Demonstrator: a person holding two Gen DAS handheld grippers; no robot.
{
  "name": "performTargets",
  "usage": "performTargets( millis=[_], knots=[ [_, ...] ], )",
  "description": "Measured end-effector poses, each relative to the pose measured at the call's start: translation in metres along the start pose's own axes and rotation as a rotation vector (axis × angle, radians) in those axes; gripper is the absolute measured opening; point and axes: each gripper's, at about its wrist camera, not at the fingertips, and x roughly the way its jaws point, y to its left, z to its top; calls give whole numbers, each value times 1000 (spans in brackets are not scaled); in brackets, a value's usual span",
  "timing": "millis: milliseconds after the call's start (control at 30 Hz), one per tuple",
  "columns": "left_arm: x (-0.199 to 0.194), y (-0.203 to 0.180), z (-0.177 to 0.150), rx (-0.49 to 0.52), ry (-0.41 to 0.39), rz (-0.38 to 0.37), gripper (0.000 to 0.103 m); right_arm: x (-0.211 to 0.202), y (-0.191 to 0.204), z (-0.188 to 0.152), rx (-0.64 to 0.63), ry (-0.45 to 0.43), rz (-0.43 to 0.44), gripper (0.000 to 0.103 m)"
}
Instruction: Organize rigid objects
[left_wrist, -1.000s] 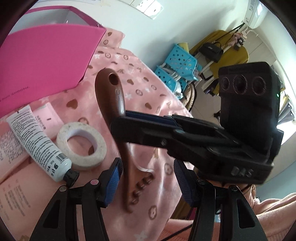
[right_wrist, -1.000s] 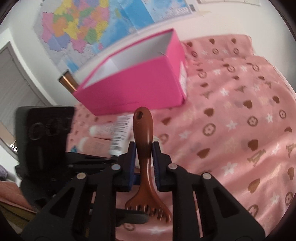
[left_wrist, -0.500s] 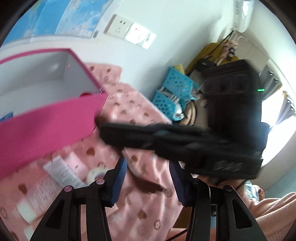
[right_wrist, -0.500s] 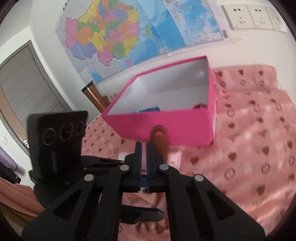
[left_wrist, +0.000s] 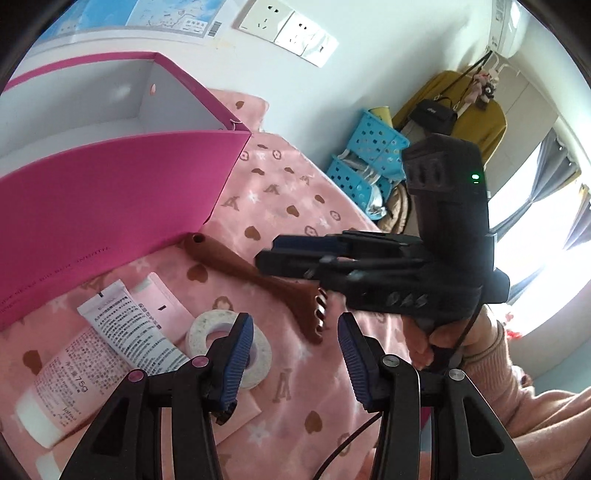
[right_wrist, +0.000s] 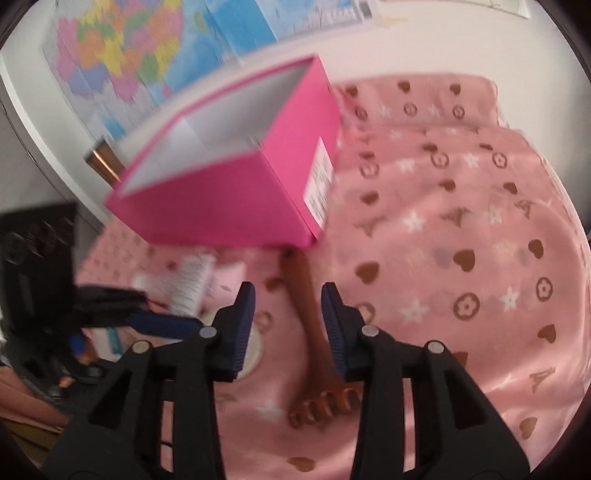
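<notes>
A brown wooden comb (left_wrist: 258, 282) lies on the pink blanket, its handle end touching the pink box (left_wrist: 110, 192). It also shows in the right wrist view (right_wrist: 310, 332), below the box (right_wrist: 229, 199). My right gripper (right_wrist: 288, 321) is open above the comb and holds nothing; it shows from the side in the left wrist view (left_wrist: 295, 258). My left gripper (left_wrist: 295, 350) is open and empty, above the white tape roll (left_wrist: 229, 343) and the comb's teeth. A white tube (left_wrist: 125, 332) lies to the left.
A pink tube (left_wrist: 62, 391) and a pink packet (left_wrist: 162, 306) lie beside the white tube. Blue baskets (left_wrist: 369, 166) stand beyond the bed's edge. A wall with sockets (left_wrist: 288, 26) and a map (right_wrist: 166, 48) is behind the box.
My right gripper has opened and let go of the comb, which now lies on the blanket against the box. Both grippers have tilted back down toward the bed.
</notes>
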Motion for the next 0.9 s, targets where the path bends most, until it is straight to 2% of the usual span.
performTargets(
  millis=[133, 233, 333, 400, 467, 667, 900],
  knots=[
    [6, -7, -4, 30, 21, 63, 48, 24, 6, 1, -72, 55, -54, 40],
    [5, -8, -9, 52, 29, 95, 48, 34, 9, 1, -106, 76, -63, 40],
    [5, -11, -10, 67, 32, 117, 48, 37, 12, -1, -152, 75, -114, 28],
    [5, -13, -10, 77, 33, 127, 48, 38, 13, -2, -166, 73, -114, 21],
    [7, -15, -10, 87, 30, 134, 49, 36, 12, -2, -161, 62, -119, 21],
    [2, -19, -8, 103, 15, 117, 50, 3, 3, -3, -71, -43, -19, 21],
    [-2, -22, 3, 115, -22, 112, 50, -37, 23, 2, -68, -170, 59, 20]
  ],
)
